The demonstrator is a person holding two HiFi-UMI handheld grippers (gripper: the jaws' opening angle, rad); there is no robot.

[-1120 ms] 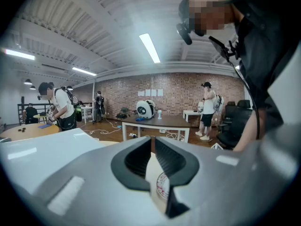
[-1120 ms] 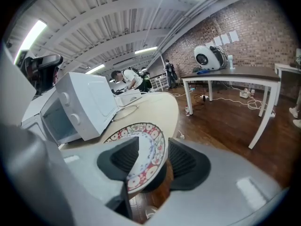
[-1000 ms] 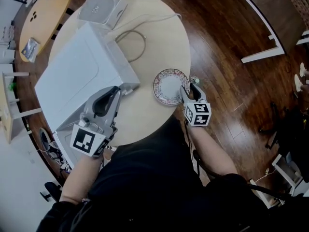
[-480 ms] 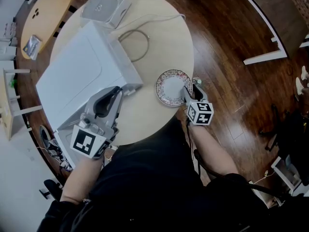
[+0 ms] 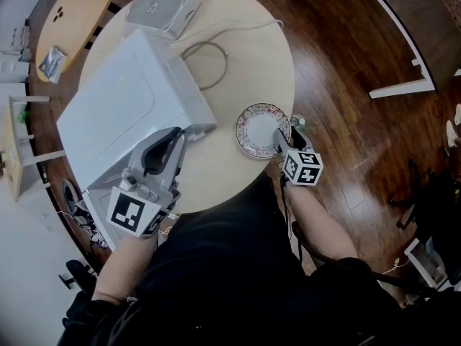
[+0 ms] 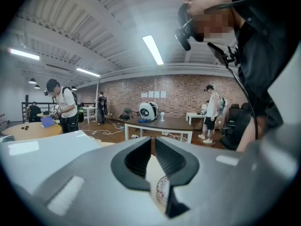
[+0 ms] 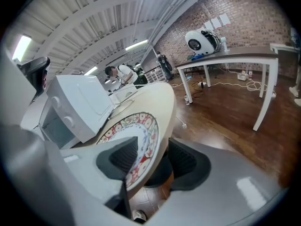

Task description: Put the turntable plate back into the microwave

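A plate with a red floral rim point(image 5: 261, 130) lies flat at the near right edge of the round table point(image 5: 252, 49). My right gripper point(image 5: 281, 140) straddles that edge, open: one jaw rests over the plate's rim point(image 7: 141, 135) and the other sits below the tabletop. The white microwave point(image 5: 126, 114) stands on the table's left; the right gripper view shows its front with knobs point(image 7: 70, 108). My left gripper point(image 5: 173, 141) hovers at the microwave's near corner, its jaws close together with nothing between them point(image 6: 153, 142).
A grey square device point(image 5: 158, 7) and a looped cable point(image 5: 210, 62) lie at the table's far side. A second wooden table point(image 5: 75, 9) stands upper left. Dark wood floor point(image 5: 346, 121) and a white frame point(image 5: 403, 85) are to the right.
The whole view has drifted slightly. The right gripper stays at the plate's near rim, and the left gripper has not moved relative to the microwave.
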